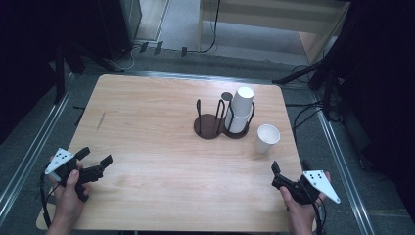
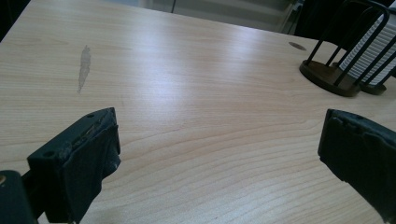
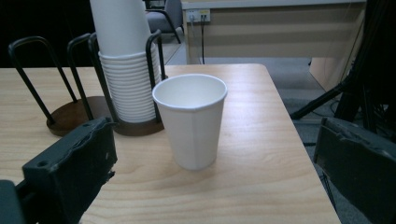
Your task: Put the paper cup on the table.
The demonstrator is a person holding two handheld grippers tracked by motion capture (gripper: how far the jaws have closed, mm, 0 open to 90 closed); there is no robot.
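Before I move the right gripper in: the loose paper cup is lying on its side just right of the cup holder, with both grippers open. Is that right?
Not quite. The loose paper cup stands upright, mouth up, as the right gripper view shows. The rest holds: it sits just right of the cup holder, and the left gripper and right gripper both have their jaws apart.

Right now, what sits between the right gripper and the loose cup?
Nothing: in the right gripper view, only bare table lies between the open right gripper and the upright cup.
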